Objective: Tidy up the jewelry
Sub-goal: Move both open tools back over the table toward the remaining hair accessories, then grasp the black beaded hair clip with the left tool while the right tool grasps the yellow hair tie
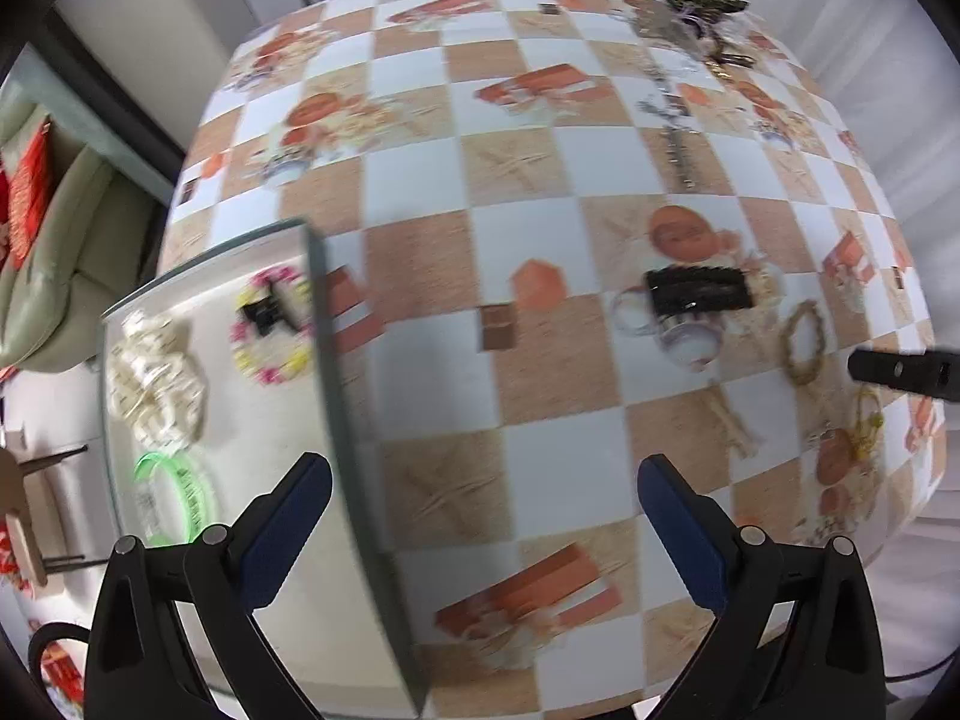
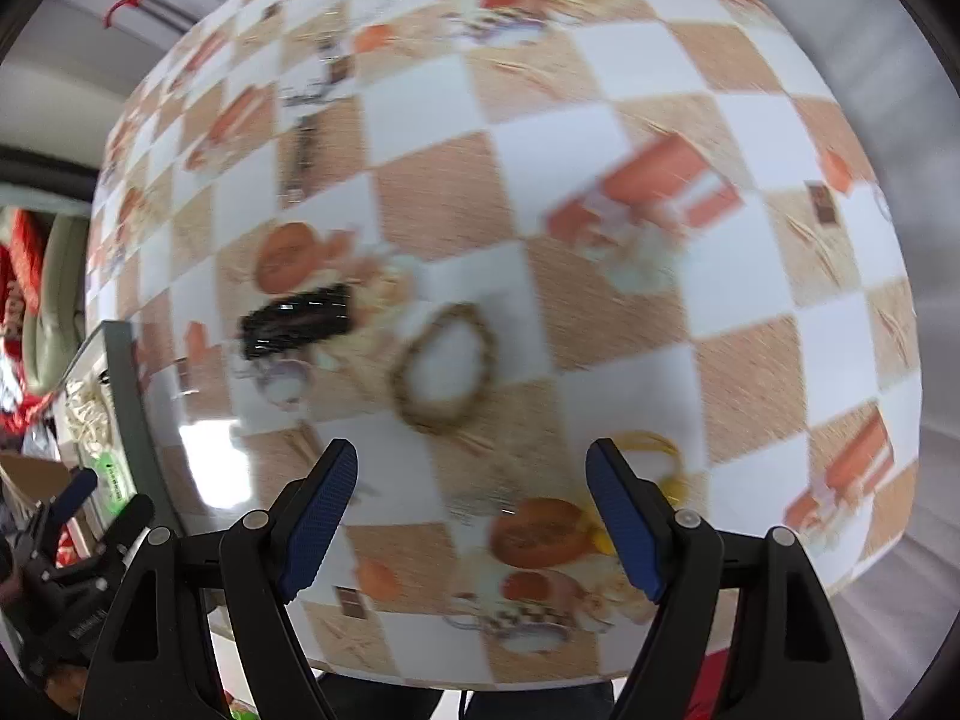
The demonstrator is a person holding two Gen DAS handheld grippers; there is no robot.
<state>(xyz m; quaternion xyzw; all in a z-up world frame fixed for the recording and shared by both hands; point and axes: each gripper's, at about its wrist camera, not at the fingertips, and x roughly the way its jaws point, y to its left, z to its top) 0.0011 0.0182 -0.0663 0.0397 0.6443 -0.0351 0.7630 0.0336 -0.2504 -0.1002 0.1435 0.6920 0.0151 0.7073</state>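
A shallow grey tray [image 1: 318,324] at the left holds a cream bead piece [image 1: 153,378], a pink and yellow bracelet [image 1: 273,324] with a black clip on it, and a green bangle [image 1: 174,498]. My left gripper [image 1: 483,480] hangs open and empty over the tray's right edge. On the checked cloth lie a black hair clip [image 1: 699,294] [image 2: 297,321], a brown bead bracelet [image 1: 801,339] [image 2: 444,366] and a yellow piece [image 2: 654,456]. My right gripper [image 2: 474,468] is open and empty, just nearer than the brown bracelet.
More jewelry is heaped at the table's far right corner [image 1: 696,18], and a dark chain [image 1: 672,120] [image 2: 306,138] trails from it. The tray's rim [image 2: 129,408] stands at the left of the right wrist view. A sofa [image 1: 54,276] lies beyond the table's left edge.
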